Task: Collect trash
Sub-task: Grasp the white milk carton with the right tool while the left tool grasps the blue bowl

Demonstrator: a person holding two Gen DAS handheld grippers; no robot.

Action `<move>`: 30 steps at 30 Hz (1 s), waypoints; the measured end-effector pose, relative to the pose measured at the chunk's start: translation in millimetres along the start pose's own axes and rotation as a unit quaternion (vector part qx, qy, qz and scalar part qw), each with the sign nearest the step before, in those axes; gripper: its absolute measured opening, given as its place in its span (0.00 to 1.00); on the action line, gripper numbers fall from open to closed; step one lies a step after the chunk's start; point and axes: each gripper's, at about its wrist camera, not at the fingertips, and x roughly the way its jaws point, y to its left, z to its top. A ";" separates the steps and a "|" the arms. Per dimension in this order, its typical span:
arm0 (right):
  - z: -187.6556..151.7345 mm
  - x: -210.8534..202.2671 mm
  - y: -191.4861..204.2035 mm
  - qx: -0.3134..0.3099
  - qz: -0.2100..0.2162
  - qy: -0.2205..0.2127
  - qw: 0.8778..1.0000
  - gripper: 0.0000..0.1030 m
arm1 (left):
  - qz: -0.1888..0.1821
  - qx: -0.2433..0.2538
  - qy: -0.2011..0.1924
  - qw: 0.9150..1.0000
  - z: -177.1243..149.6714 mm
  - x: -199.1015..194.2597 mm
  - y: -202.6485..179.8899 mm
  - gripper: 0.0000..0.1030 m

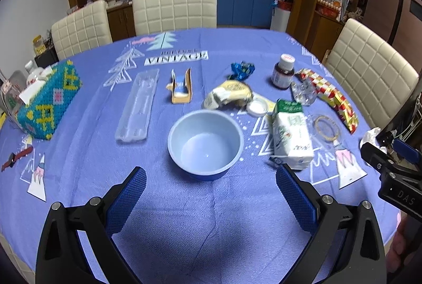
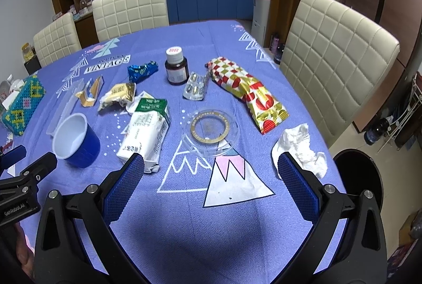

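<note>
Trash lies scattered on the blue tablecloth. A blue paper cup (image 1: 205, 144) stands just ahead of my open, empty left gripper (image 1: 211, 186). Right of the cup lies a white and green milk carton (image 1: 291, 133); in the right wrist view the carton (image 2: 147, 128) reaches my left finger. My right gripper (image 2: 211, 176) is open and holds nothing. A crumpled white tissue (image 2: 300, 149) lies by its right fingertip. Ahead are a clear plastic lid (image 2: 211, 128), a red and gold snack wrapper (image 2: 248, 91), a pill blister (image 2: 195, 86), a brown pill bottle (image 2: 176, 65), a blue foil wrapper (image 2: 141, 70) and a gold wrapper (image 2: 118, 94).
A beaded tissue box (image 1: 50, 102) sits at the left of the table, a clear plastic tray (image 1: 138, 104) beside the cup. Cream padded chairs (image 2: 335, 46) ring the table. A black bin (image 2: 361, 176) stands on the floor past the table's right edge.
</note>
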 end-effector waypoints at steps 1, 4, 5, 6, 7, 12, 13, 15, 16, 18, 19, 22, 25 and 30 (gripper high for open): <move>-2.1 6.0 0.1 0.000 0.005 0.007 1.000 0.97 | 0.001 -0.001 0.005 1.000 -1.1 5.1 1.3 0.93; -4.5 15.5 1.8 -0.004 0.012 0.014 1.000 0.97 | 0.004 -0.007 0.019 1.000 -1.2 19.9 3.7 0.93; -4.8 18.9 3.2 -0.006 0.014 0.015 1.000 0.97 | 0.004 -0.009 0.023 1.000 -1.0 25.0 4.7 0.93; -4.6 21.1 4.2 -0.006 0.019 0.016 1.000 0.97 | 0.005 -0.010 0.027 1.000 -0.7 30.4 5.4 0.93; -4.1 23.7 6.0 -0.005 0.026 0.017 1.000 0.97 | 0.006 -0.010 0.032 0.999 -0.1 35.9 6.1 0.93; 2.9 38.0 28.1 -0.019 0.049 0.018 0.998 0.97 | 0.007 -0.010 0.045 0.999 3.2 61.6 14.6 0.93; 5.4 42.2 35.1 -0.026 0.051 0.017 0.998 0.97 | 0.005 -0.011 0.047 0.999 5.3 66.7 16.5 0.93; 9.7 49.7 45.9 -0.035 0.048 0.019 0.998 0.97 | -0.002 -0.011 0.052 0.999 9.6 76.8 19.8 0.93; 11.9 53.5 49.2 -0.039 0.045 0.020 0.998 0.97 | -0.006 -0.010 0.054 0.998 11.4 81.5 21.0 0.93; 16.3 64.1 59.0 -0.045 0.041 0.025 0.998 0.97 | -0.010 -0.004 0.057 0.998 13.9 90.3 22.9 0.93; 17.8 69.2 63.2 -0.044 0.041 0.029 0.998 0.96 | -0.013 -0.002 0.060 0.998 14.2 94.4 24.2 0.93; 18.8 83.6 74.4 -0.048 0.039 0.042 0.997 0.85 | -0.022 -0.004 0.066 0.998 13.1 103.9 24.8 0.93; 14.7 98.1 80.9 -0.048 0.050 0.069 0.995 0.70 | -0.022 -0.008 0.064 0.998 10.3 108.4 30.5 0.93; 9.5 106.4 83.7 -0.033 0.072 0.091 0.993 0.51 | -0.018 0.002 0.055 0.998 8.5 103.5 33.2 0.72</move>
